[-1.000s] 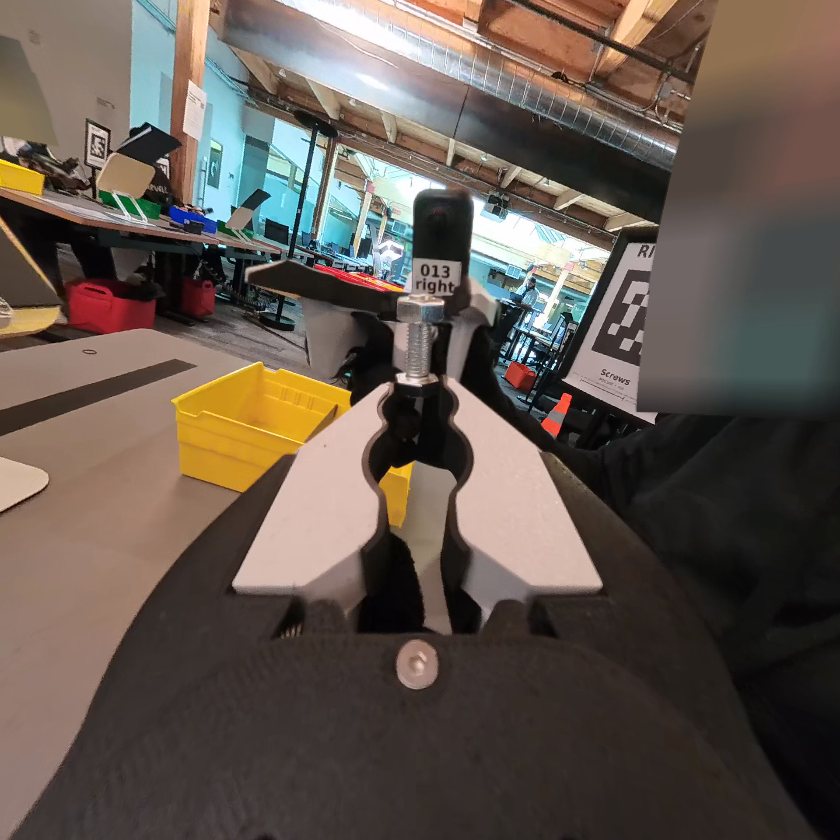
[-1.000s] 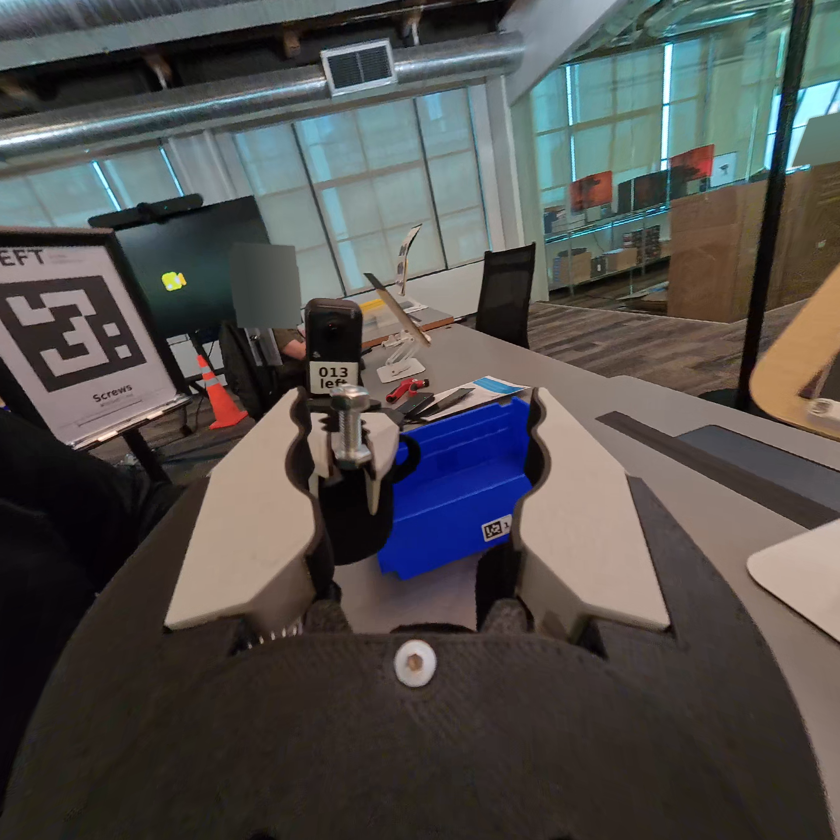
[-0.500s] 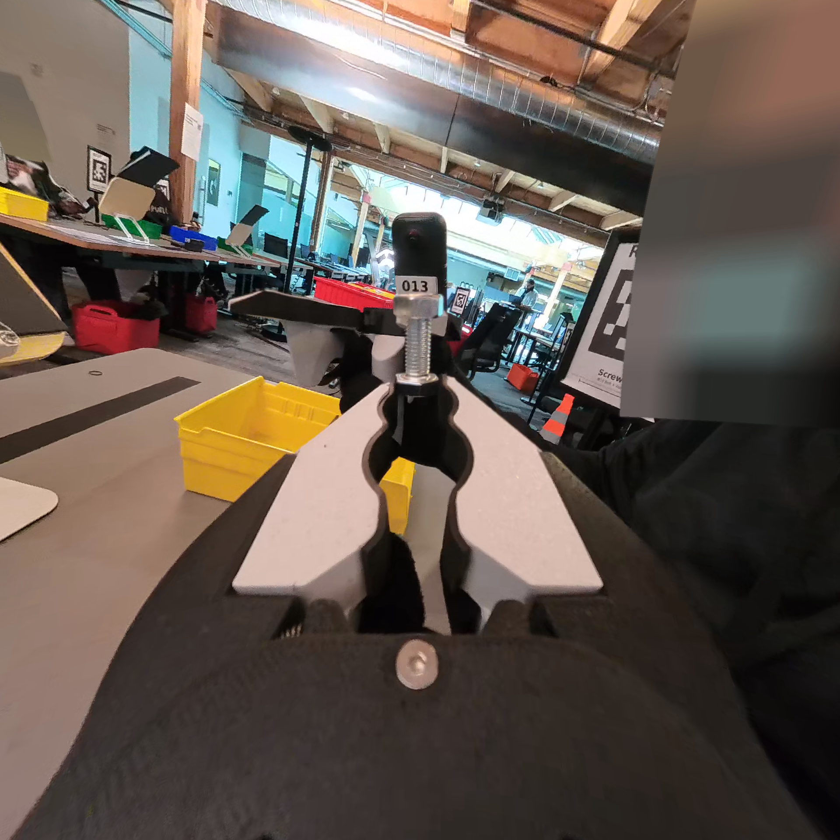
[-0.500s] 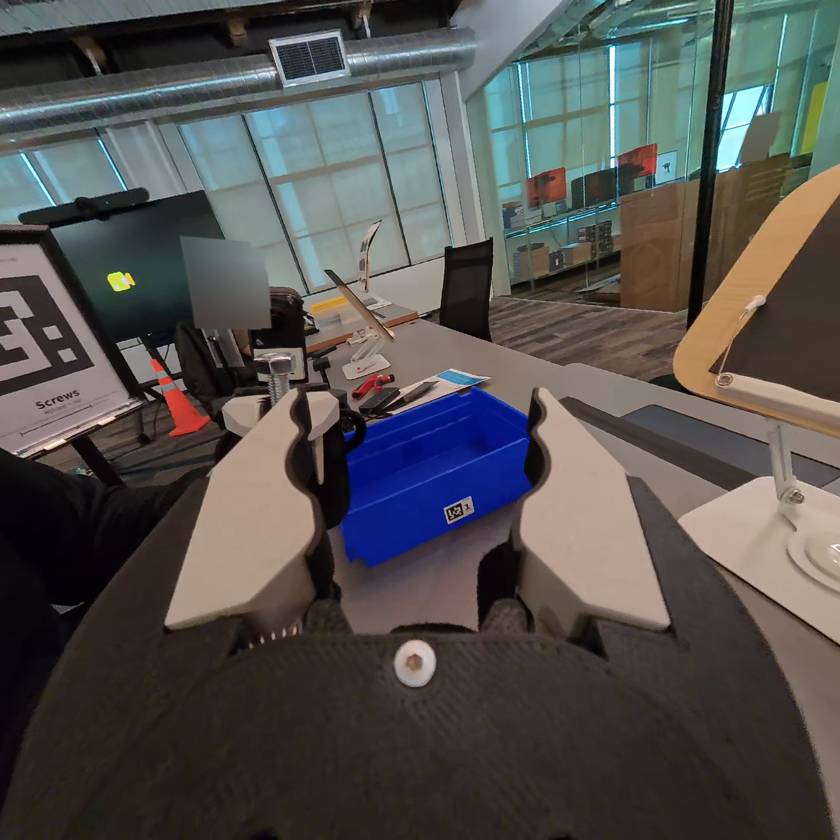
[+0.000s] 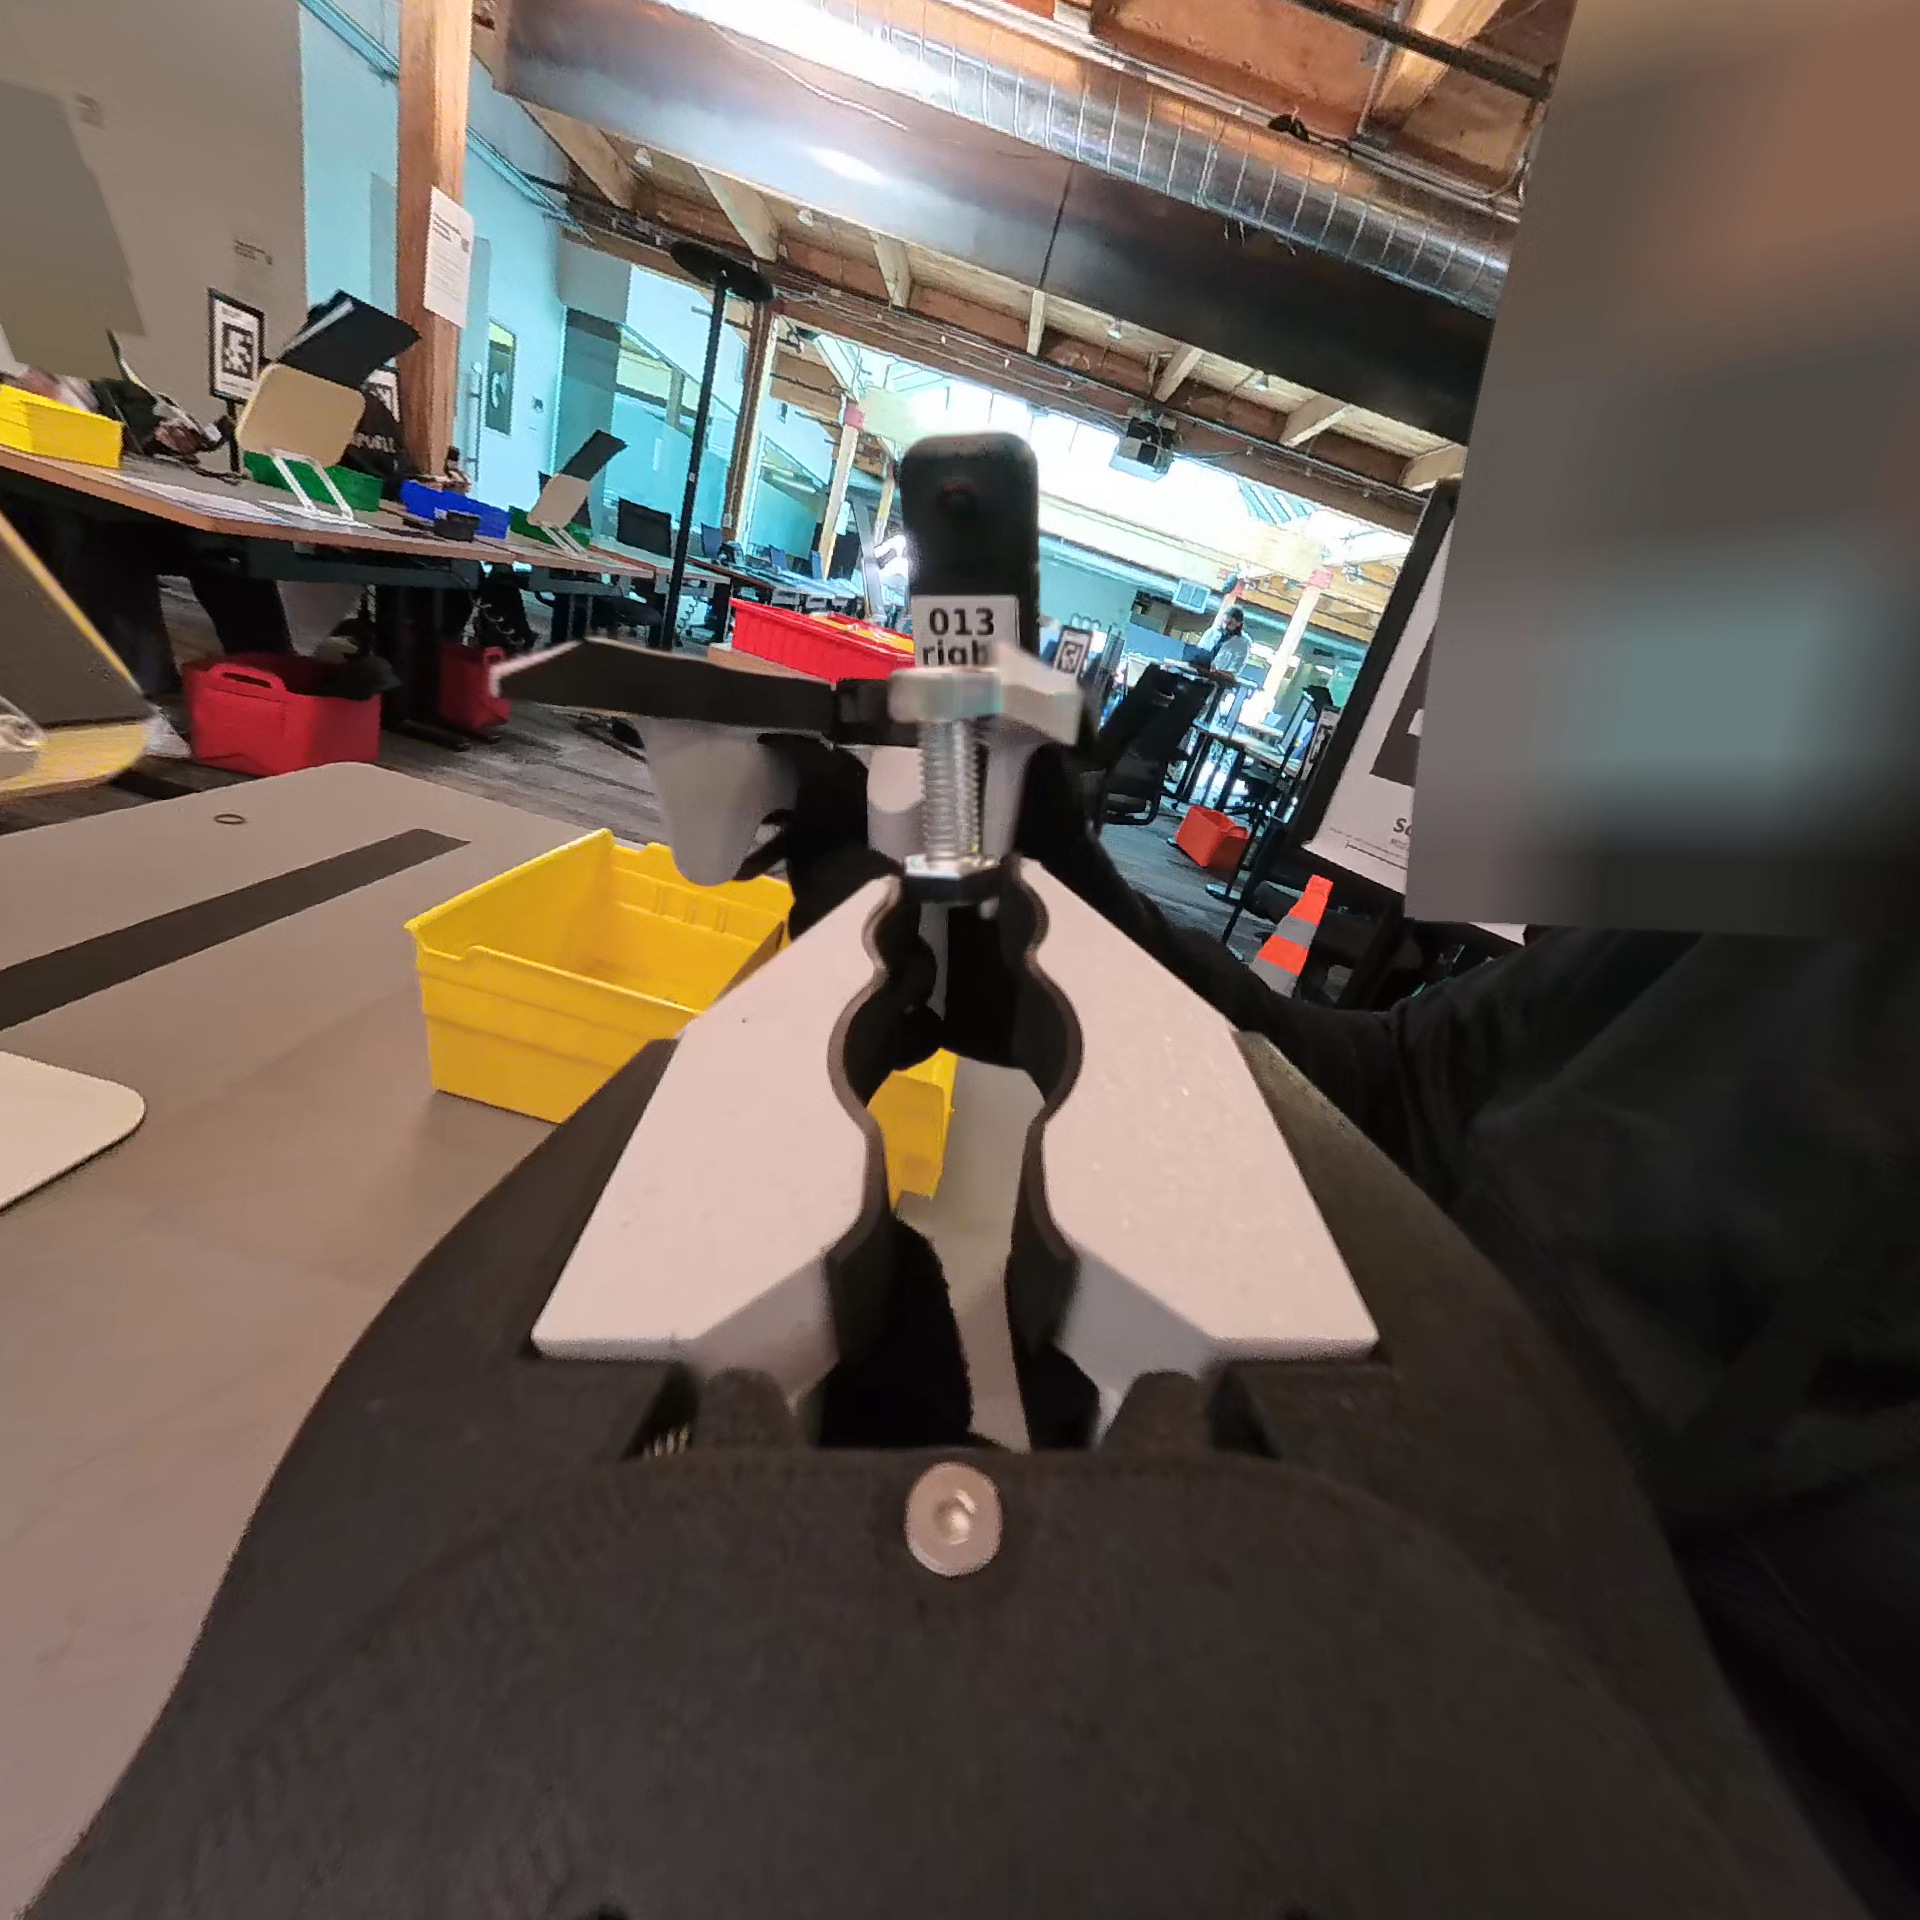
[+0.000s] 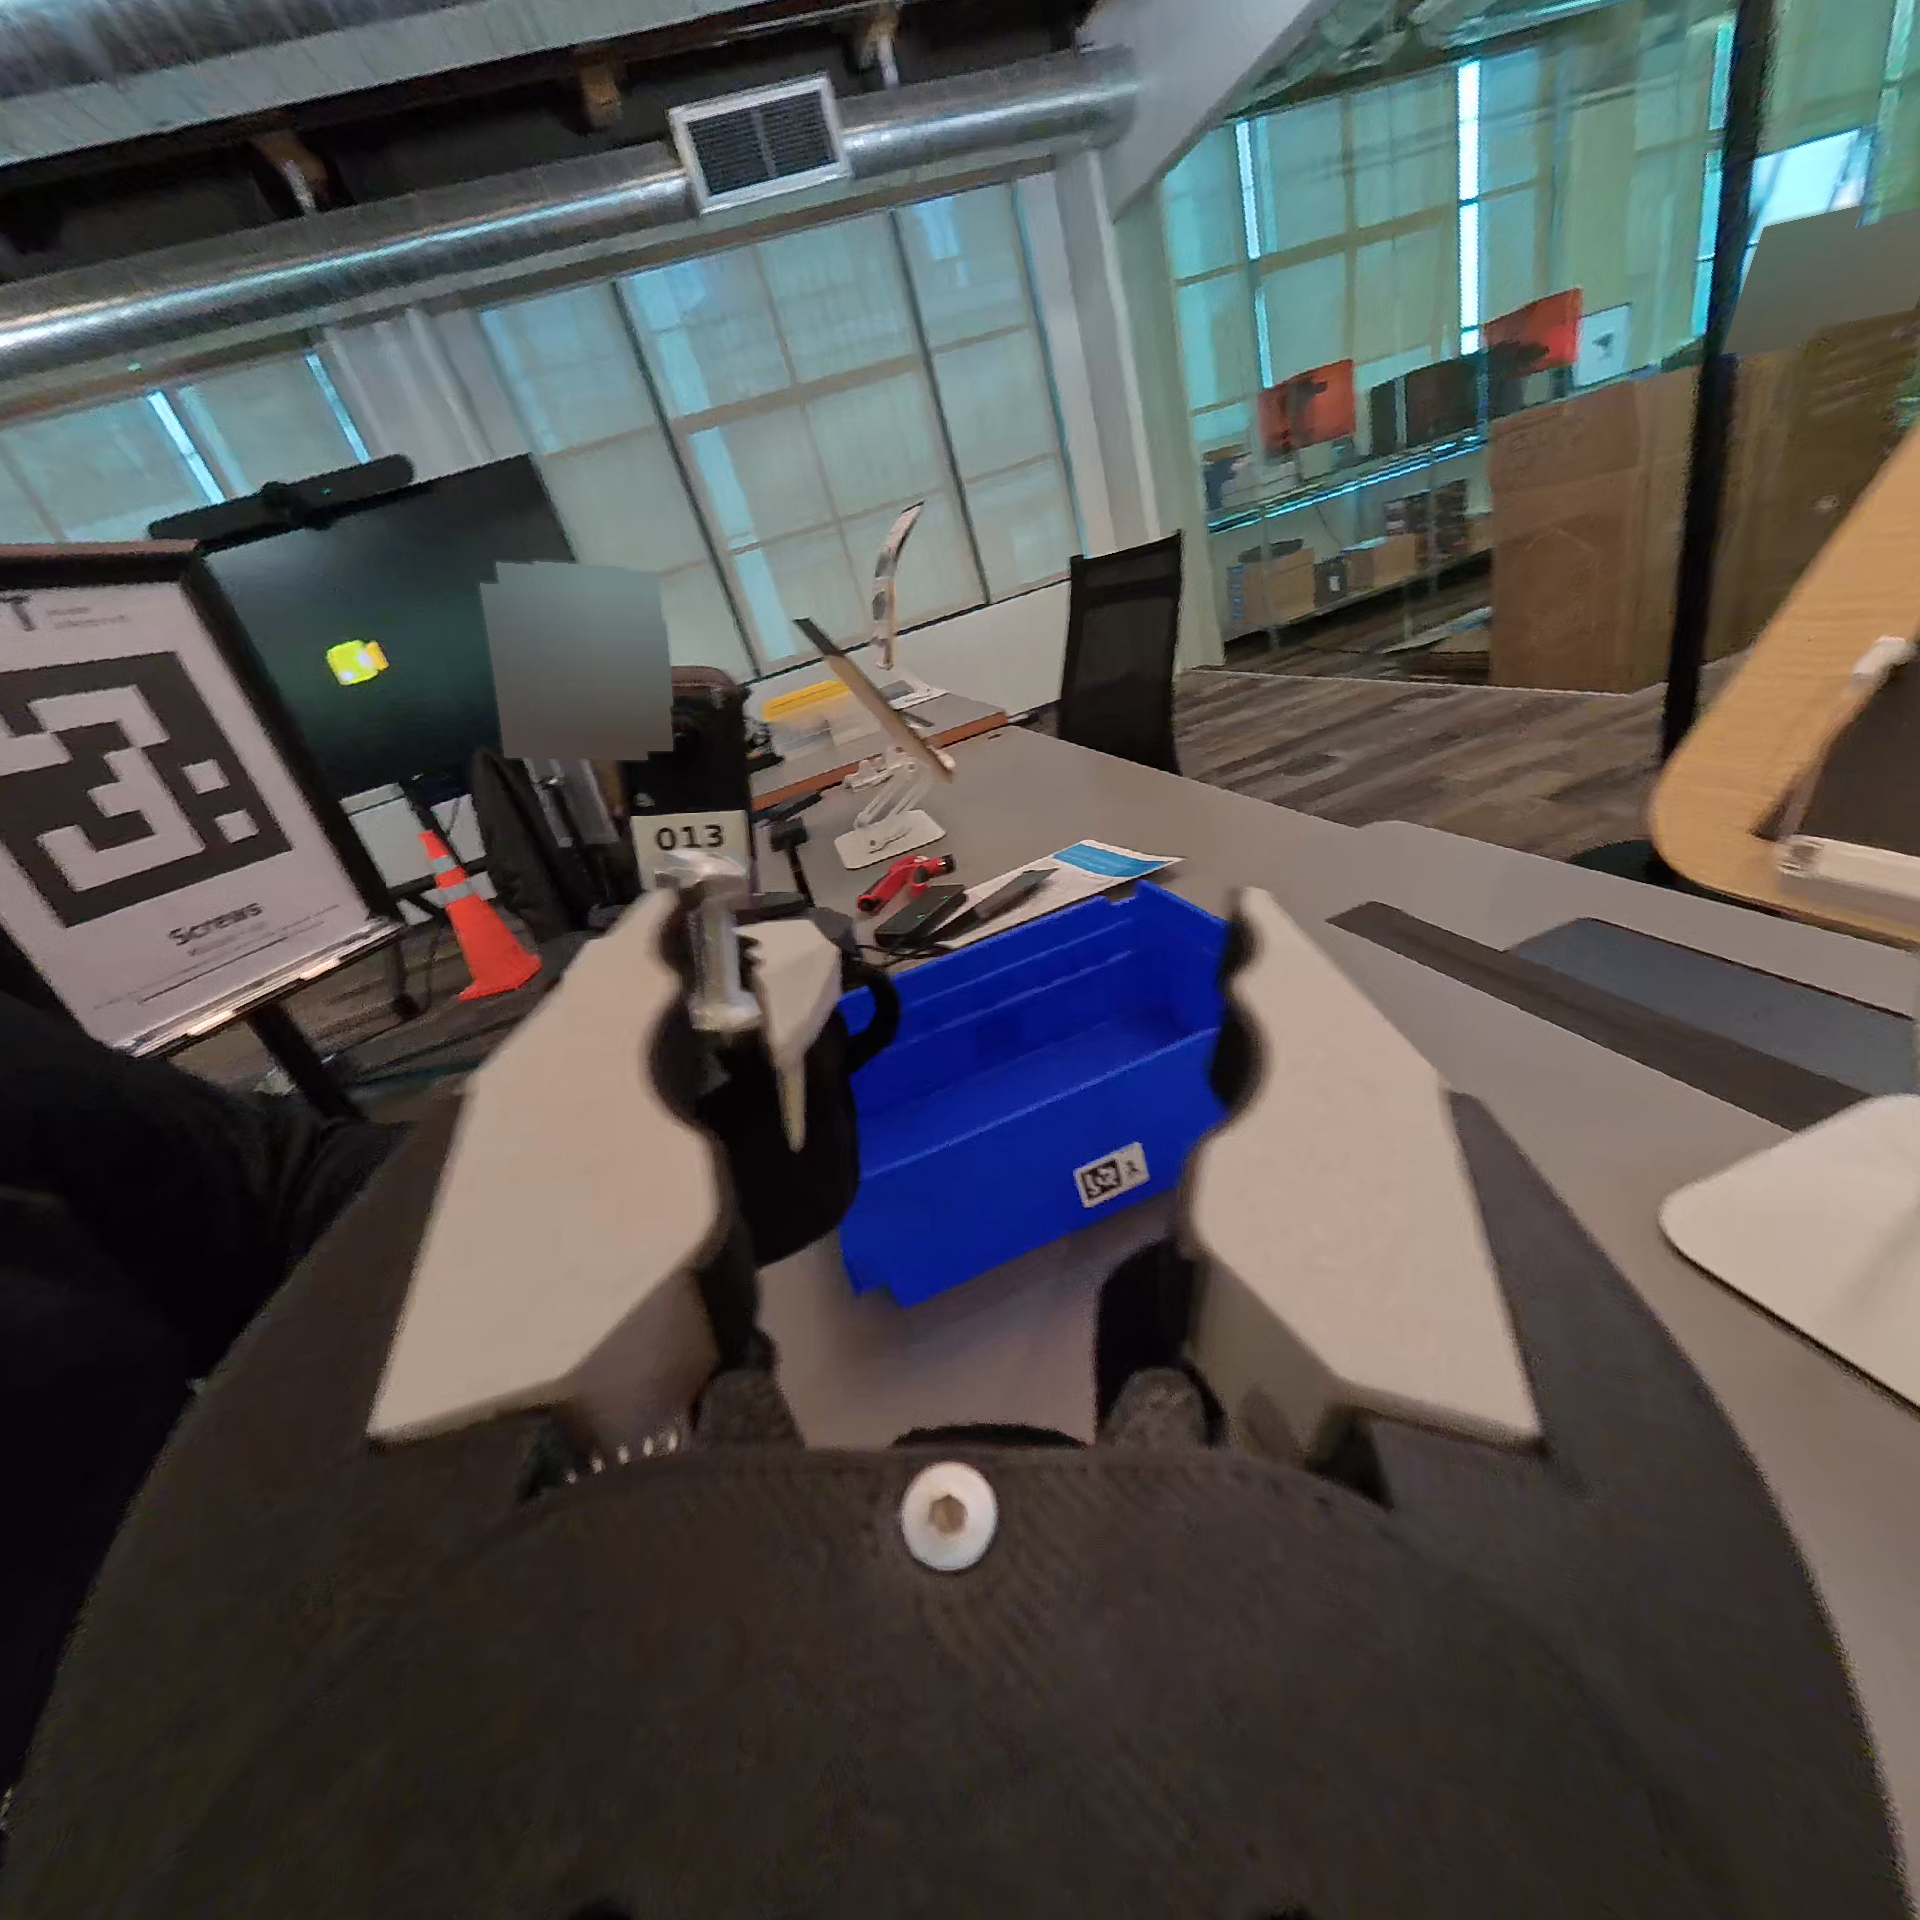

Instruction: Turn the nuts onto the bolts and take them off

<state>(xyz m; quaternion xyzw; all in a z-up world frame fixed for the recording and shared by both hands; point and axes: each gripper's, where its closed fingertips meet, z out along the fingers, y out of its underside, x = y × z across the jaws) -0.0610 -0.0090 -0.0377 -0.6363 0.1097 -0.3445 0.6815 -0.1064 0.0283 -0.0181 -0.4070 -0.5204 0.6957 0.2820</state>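
The left gripper (image 5: pixel 951 894) has its fingers pressed together on the nut (image 5: pixel 951 869), pinching it at their tips, and the bolt (image 5: pixel 951 774) stands straight up out of that nut toward twelve o'clock, head uppermost. The right gripper (image 6: pixel 940 971) has its fingers spread wide; in its own view the bolt and the left gripper's tips sit at about ten o'clock, just beside its left finger (image 6: pixel 582 1122), not centred in the gap. From the left wrist view the right gripper's fingers lie flat across the bolt head, one reaching out toward nine o'clock, but whether they touch the head cannot be told. A yellow bin (image 5: pixel 592 966) sits on the grey table (image 5: pixel 208 1091) at about nine o'clock of the left gripper, and a blue bin (image 6: pixel 1029 1070) lies beyond the right gripper's gap. The risk, as I judge it, is a closure that catches only one edge of the head, since the bolt is off centre: that would tip the bolt, bind the thread, or twist the nut out of the left pinch so the pair drops to the table
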